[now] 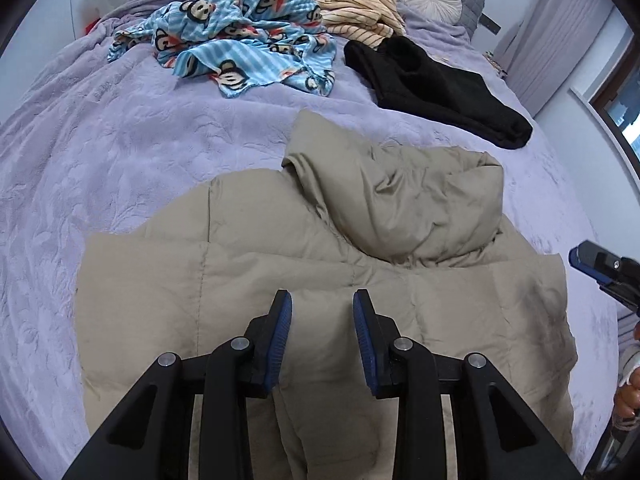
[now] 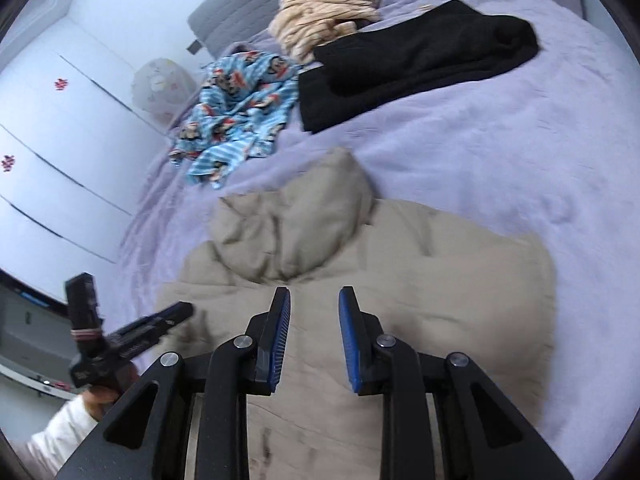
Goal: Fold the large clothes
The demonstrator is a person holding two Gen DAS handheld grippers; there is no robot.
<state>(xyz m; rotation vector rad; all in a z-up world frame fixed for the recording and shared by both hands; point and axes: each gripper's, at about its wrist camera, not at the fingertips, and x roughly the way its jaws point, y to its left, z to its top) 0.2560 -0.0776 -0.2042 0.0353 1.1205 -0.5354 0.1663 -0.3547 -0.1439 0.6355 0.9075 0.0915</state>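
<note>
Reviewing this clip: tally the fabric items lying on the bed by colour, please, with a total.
Beige puffer jacket: 1
Black garment: 1
Blue cartoon-print fabric: 1
Cream striped fabric: 1
Total: 4, all lying on the lilac bedspread. Whether the cream striped heap is one piece or several cannot be told.

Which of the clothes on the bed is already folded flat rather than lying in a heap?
The black garment, a flat stack beside the striped cream heap. The blue cartoon-print one is crumpled; the beige puffer jacket lies spread out.
</note>
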